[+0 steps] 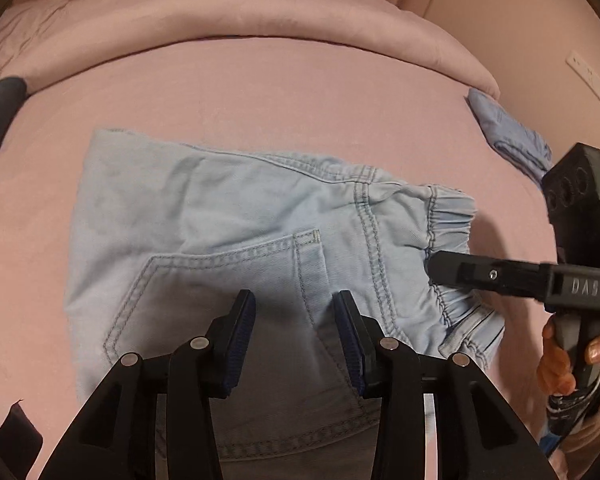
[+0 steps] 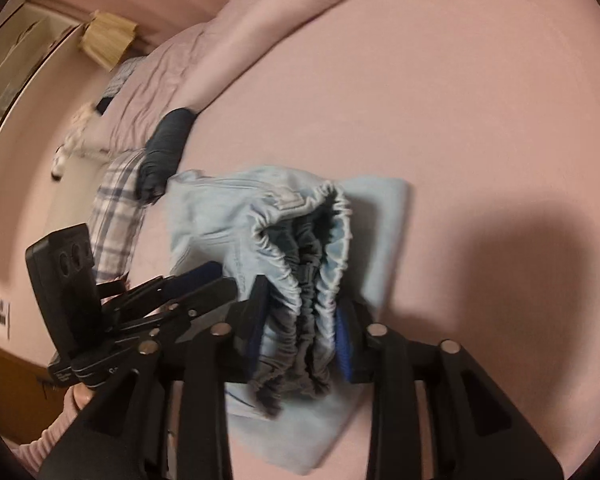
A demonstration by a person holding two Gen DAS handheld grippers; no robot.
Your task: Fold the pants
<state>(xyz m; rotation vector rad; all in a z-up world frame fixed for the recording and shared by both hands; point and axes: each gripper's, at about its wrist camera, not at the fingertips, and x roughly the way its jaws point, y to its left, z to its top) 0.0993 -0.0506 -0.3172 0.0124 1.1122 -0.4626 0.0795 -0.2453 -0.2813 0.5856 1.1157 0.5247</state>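
My right tool [image 2: 302, 328] clamps the gathered waistband of the light-blue pants [image 2: 228, 216] on the pink bed [image 2: 480, 120].

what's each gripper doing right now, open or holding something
left gripper: open, jaws apart above the light blue pants, gripping nothing
right gripper: shut on the gathered elastic waistband of the pants

Pink bed [image 1: 280, 92], rolled duvet [image 1: 236, 8], pink wall [image 2: 24, 200].
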